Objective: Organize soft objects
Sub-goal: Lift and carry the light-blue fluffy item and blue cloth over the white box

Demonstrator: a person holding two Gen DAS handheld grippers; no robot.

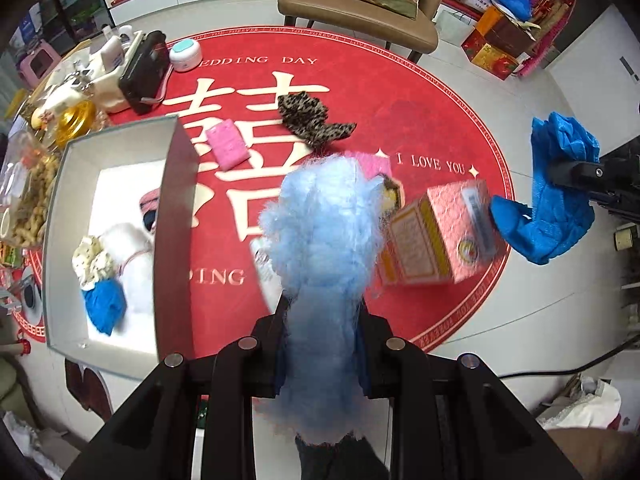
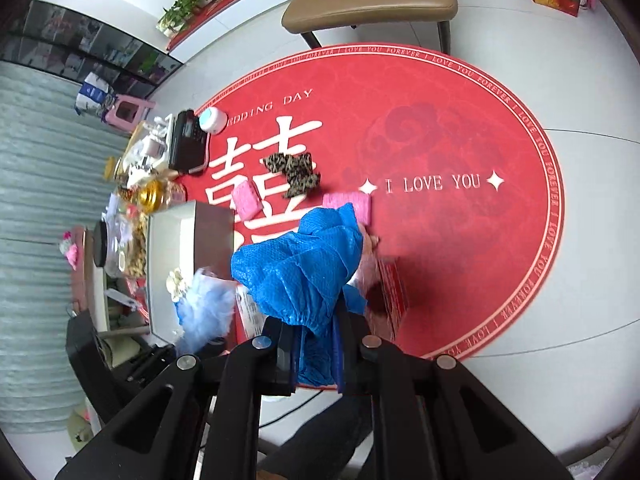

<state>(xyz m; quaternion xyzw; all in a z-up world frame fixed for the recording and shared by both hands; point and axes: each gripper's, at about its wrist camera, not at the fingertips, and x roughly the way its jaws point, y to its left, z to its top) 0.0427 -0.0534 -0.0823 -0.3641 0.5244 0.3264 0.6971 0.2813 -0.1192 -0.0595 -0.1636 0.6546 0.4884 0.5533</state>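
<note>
Fluffy pale-blue fuzz (image 1: 324,240) is clamped in the left gripper (image 1: 322,344) beside the grey box (image 1: 176,208); the right gripper (image 2: 316,352) pinches crinkly blue plastic (image 2: 296,272).

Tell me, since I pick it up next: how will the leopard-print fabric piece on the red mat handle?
The leopard-print fabric piece lies crumpled in loose folds, so it will probably flop and droop from a pinch. It looks thin, so likely light. Lying flat on the red mat, it shouldn't roll.
</note>
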